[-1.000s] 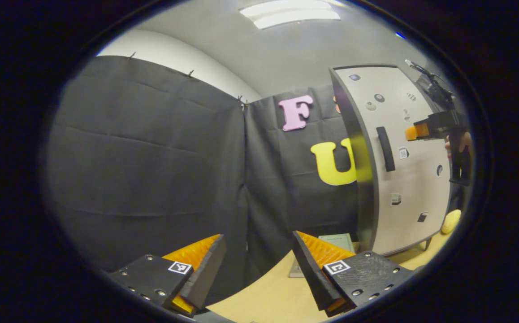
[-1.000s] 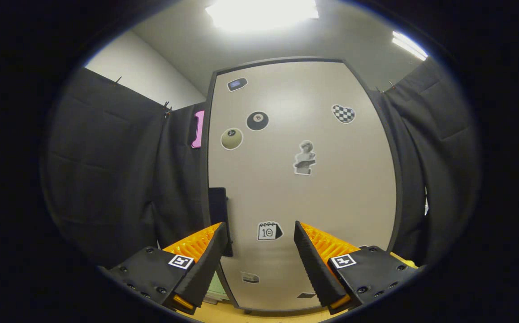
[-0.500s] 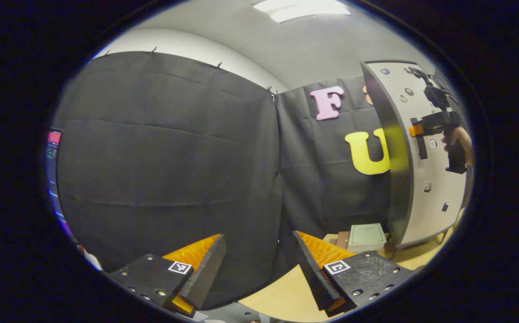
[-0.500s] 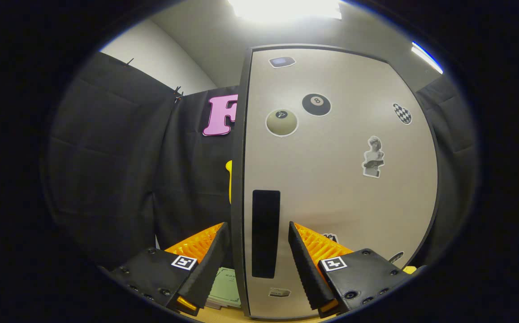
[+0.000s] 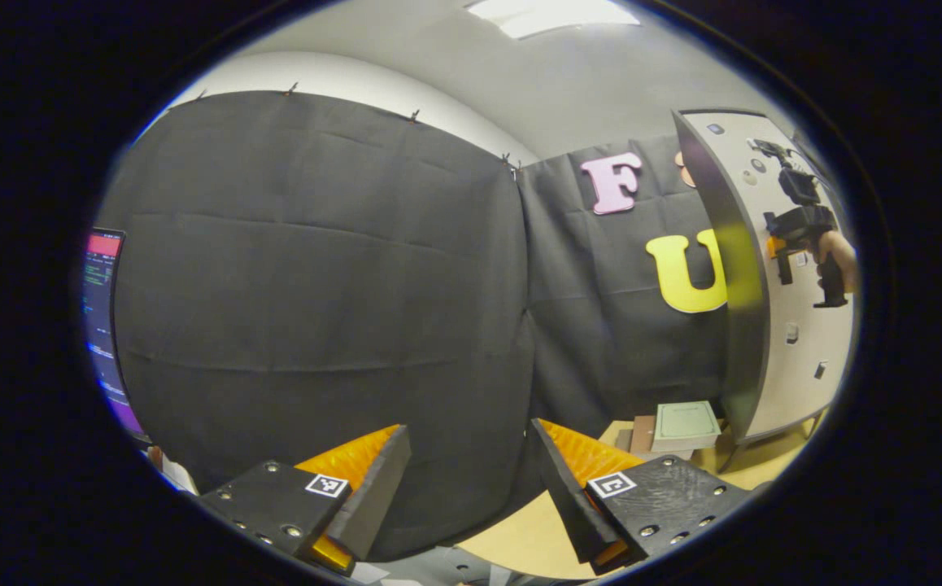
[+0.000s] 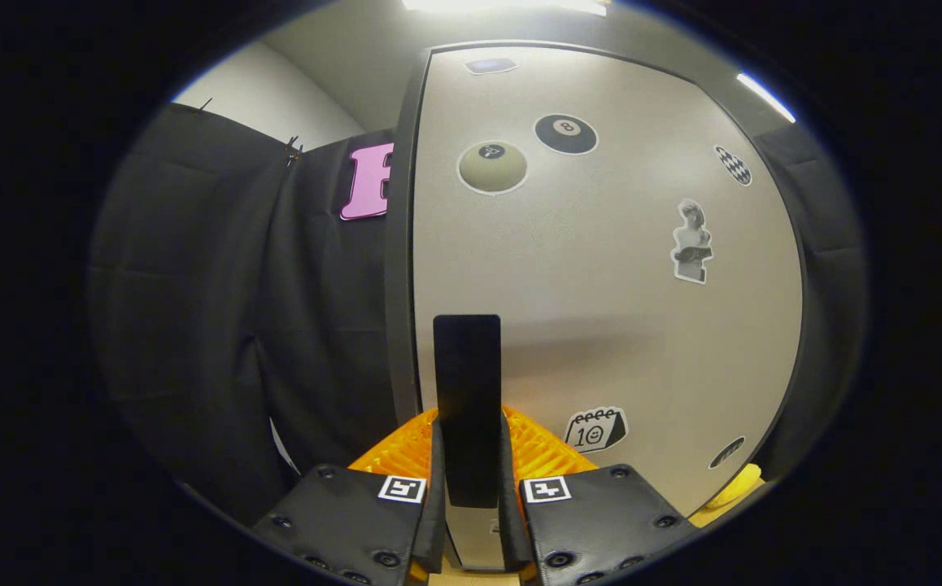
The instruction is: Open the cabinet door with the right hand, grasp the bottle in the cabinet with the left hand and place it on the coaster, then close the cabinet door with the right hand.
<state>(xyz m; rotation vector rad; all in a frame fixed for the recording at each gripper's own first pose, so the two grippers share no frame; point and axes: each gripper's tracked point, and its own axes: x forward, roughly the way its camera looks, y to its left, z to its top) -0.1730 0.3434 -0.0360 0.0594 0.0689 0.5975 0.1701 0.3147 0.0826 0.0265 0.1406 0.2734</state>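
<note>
The right gripper (image 6: 468, 488) pinches the black handle (image 6: 467, 407) of the sticker-covered cabinet door (image 6: 601, 309). The left gripper (image 5: 467, 476), fingers spread and empty, faces the booth's wall, a green booklet (image 5: 685, 423) on the wooden table (image 5: 520, 537) beside the cabinet.

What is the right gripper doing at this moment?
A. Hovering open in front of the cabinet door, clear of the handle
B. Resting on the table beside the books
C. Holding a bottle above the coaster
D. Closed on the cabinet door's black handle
D: in the right gripper view the right gripper has both fingers pressed against the sides of the black handle on the cabinet door.
</note>
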